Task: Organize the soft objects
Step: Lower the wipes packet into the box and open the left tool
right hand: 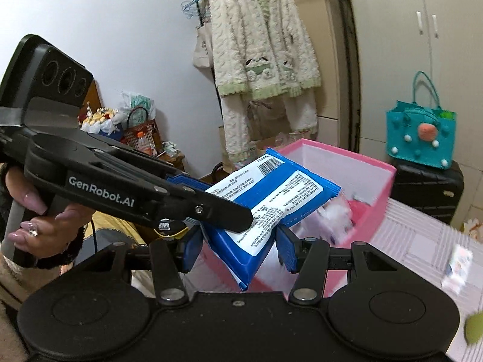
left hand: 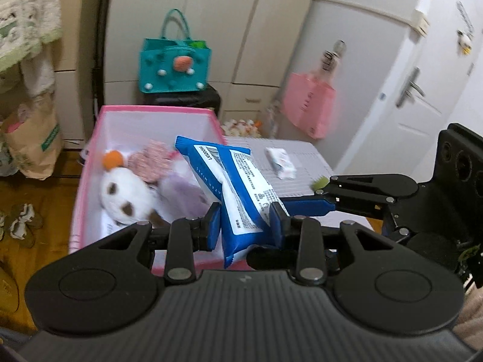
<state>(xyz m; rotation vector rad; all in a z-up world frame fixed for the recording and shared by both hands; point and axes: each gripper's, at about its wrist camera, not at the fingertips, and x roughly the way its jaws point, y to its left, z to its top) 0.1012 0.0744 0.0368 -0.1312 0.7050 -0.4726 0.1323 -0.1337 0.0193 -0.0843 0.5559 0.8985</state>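
A blue and white pack of wet wipes (left hand: 238, 187) is held above the near rim of a pink storage box (left hand: 157, 111). My left gripper (left hand: 246, 223) is shut on the pack's lower end. My right gripper (right hand: 238, 241) stands around the same pack (right hand: 271, 193), with its fingers beside the pack's edges; I cannot tell if they press it. It shows in the left wrist view (left hand: 320, 199) coming in from the right. The box (right hand: 374, 175) holds a white plush toy (left hand: 126, 193), a pink knitted item (left hand: 154, 160) and a lilac soft item (left hand: 184, 193).
The box sits on a pale checked table (left hand: 302, 163), which also bears a small white tissue packet (left hand: 282, 161) and a green object (left hand: 320, 182). A teal felt bag (left hand: 173, 66) sits on a black suitcase (right hand: 428, 187) behind. A pink bag (left hand: 308, 105) hangs on the right.
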